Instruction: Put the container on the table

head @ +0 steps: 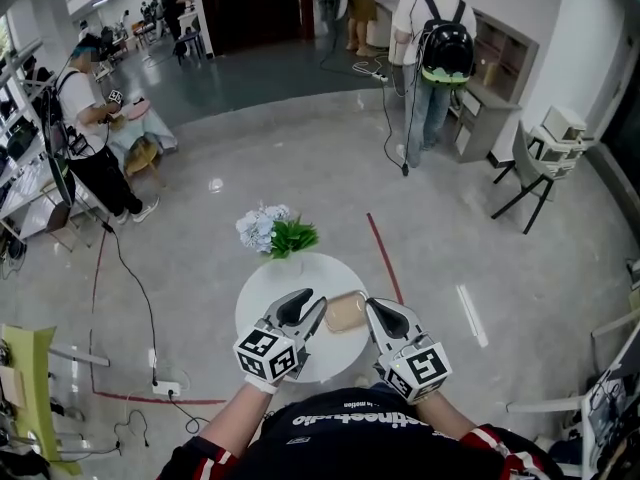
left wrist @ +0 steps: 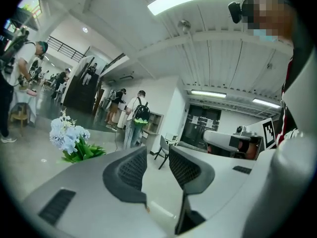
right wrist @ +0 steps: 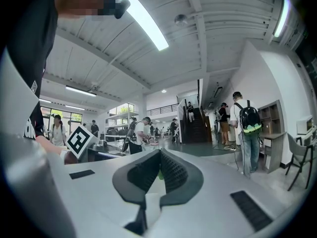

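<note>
A tan, flat rectangular container lies on the round white table, towards its right side. My left gripper is just to the left of the container, and my right gripper is just to its right. Neither one holds it. In the left gripper view the left gripper is open by a narrow gap with nothing in it. In the right gripper view the right gripper has its tips together and is shut on nothing. Both gripper views look out level over the room, so the container is hidden in them.
A bunch of pale blue flowers with green leaves stands at the table's far edge, also visible as flowers in the left gripper view. A red tape line and a cable with a power strip lie on the floor. A person with a backpack and a folding chair are farther off.
</note>
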The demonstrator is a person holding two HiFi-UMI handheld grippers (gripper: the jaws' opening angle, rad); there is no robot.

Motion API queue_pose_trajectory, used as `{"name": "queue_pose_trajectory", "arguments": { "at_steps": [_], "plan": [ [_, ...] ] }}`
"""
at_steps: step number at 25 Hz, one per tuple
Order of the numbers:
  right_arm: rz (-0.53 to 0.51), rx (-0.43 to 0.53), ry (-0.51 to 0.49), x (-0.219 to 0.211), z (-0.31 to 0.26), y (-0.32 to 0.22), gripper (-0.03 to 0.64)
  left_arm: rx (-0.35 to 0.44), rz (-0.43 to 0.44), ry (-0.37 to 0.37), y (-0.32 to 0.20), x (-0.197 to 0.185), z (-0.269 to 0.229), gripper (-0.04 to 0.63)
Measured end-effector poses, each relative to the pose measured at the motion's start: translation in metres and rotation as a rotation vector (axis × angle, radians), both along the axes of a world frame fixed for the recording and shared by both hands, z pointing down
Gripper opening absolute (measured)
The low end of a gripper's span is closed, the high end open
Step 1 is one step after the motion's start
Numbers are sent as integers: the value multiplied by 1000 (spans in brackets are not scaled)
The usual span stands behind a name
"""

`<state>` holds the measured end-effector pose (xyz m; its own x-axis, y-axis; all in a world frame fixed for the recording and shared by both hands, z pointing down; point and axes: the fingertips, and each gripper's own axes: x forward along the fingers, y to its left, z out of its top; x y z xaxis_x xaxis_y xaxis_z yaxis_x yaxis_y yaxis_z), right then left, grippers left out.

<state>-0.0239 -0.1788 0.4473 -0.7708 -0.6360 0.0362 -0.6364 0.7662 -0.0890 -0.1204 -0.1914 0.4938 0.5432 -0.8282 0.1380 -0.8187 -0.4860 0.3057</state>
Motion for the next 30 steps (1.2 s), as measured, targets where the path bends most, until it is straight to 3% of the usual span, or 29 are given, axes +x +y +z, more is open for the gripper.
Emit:
{"name": "queue_pose_trajectory", "arguments": {
  "at_steps": [12,20,30],
  "plan": [
    [-1,-2,-14,-3,-4,-2,15,187,-50,-113,19,-1,-43,149],
    [-16,-6,-8,-8,-1,-1,15,255,-94,-164,28,-3,-54,137],
    [-27,3,-2,-11,-2,0,15,284,-104,-169,31,2,-58,86]
  ]
}}
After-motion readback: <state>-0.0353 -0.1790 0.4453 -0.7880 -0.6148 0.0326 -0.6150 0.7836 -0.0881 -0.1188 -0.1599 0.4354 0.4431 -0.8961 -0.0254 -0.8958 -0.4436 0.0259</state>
